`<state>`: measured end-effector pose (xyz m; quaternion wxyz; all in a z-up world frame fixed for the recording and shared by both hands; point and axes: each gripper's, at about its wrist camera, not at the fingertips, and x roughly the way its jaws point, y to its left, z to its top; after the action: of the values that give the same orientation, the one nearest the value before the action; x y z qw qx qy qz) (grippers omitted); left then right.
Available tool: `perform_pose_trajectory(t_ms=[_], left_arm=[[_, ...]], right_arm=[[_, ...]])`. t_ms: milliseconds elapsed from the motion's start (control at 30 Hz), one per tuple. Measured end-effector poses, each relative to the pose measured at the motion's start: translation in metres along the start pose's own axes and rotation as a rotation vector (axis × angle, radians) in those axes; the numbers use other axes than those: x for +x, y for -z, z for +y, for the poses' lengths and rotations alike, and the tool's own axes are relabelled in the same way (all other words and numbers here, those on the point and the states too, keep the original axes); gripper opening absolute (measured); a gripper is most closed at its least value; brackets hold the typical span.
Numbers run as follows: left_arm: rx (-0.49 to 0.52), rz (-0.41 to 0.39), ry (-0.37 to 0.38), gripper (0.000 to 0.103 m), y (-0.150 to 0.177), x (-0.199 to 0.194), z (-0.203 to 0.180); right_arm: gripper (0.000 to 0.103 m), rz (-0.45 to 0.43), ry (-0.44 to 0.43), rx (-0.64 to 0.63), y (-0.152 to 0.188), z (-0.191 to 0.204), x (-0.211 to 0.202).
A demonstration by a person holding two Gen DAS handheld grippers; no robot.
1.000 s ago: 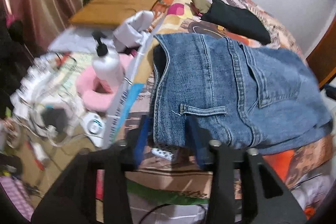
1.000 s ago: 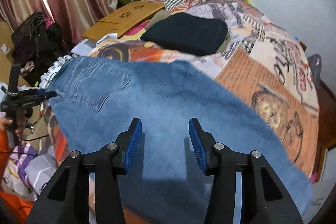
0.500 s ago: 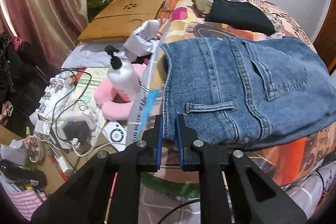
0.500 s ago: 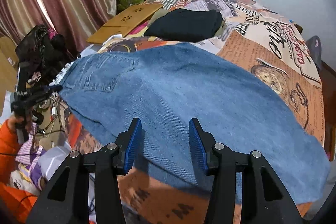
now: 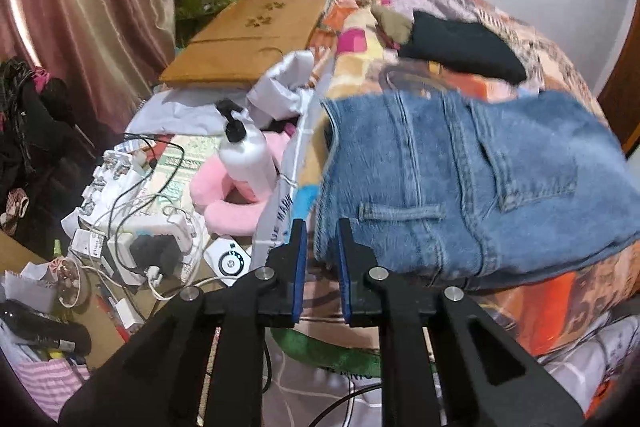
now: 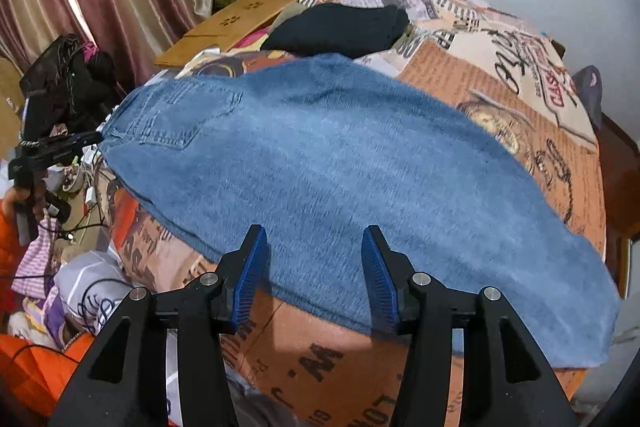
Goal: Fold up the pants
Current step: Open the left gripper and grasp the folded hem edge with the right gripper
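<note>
Clutter of chargers and cables lies far left beside bed. White pump bottle stands upright against pink cushion. Left gripper clamped on waistband corner of jeans, pads nearly together, having just closed onto denim. Jeans spread flat across patterned bedspread, black folded garment beyond them. Right gripper hovers over jeans leg near edge, jaws apart, nothing held.

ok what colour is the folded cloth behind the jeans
Black, lying on the patterned bedspread; clearest in the right wrist view.
</note>
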<state>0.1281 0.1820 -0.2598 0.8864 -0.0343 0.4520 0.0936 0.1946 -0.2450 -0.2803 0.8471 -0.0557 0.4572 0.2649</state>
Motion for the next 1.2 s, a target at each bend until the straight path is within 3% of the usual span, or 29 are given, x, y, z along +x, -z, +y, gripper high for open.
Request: perform_pose_trajectory(t_ms=[133, 200, 267, 467, 600, 833, 1033, 1200], left_arm=[[-0.011, -0.05, 0.026, 0.021, -0.018, -0.023, -0.003], [-0.003, -0.074, 0.033, 0.035, -0.027, -0.03, -0.01], [0.013, -0.099, 0.05, 0.04, -0.036, -0.036, -0.022], [0.105, -0.118, 0.141, 0.044, -0.066, -0.04, -0.085], [0.194, -0.13, 0.214, 0.053, -0.084, -0.038, -0.15], [0.362, -0.081, 0.324, 0.058, -0.098, -0.017, -0.287], [0.459, 0.04, 0.417, 0.058, -0.083, 0.013, -0.392], [0.547, 0.115, 0.463, 0.058, -0.059, 0.032, -0.463]], right_arm=[[0.049, -0.044, 0.016, 0.022, -0.007, -0.005, -0.006], [0.049, -0.064, 0.027, 0.041, -0.008, -0.011, -0.01], [0.049, -0.081, 0.045, 0.065, -0.007, -0.018, -0.014], [0.049, -0.143, 0.133, 0.184, 0.01, -0.06, -0.044], [0.049, -0.179, 0.207, 0.283, 0.031, -0.098, -0.07], [0.049, -0.218, 0.354, 0.466, 0.088, -0.173, -0.117], [0.049, -0.211, 0.43, 0.63, 0.146, -0.225, -0.139], [0.049, -0.22, 0.415, 0.765, 0.18, -0.254, -0.14]])
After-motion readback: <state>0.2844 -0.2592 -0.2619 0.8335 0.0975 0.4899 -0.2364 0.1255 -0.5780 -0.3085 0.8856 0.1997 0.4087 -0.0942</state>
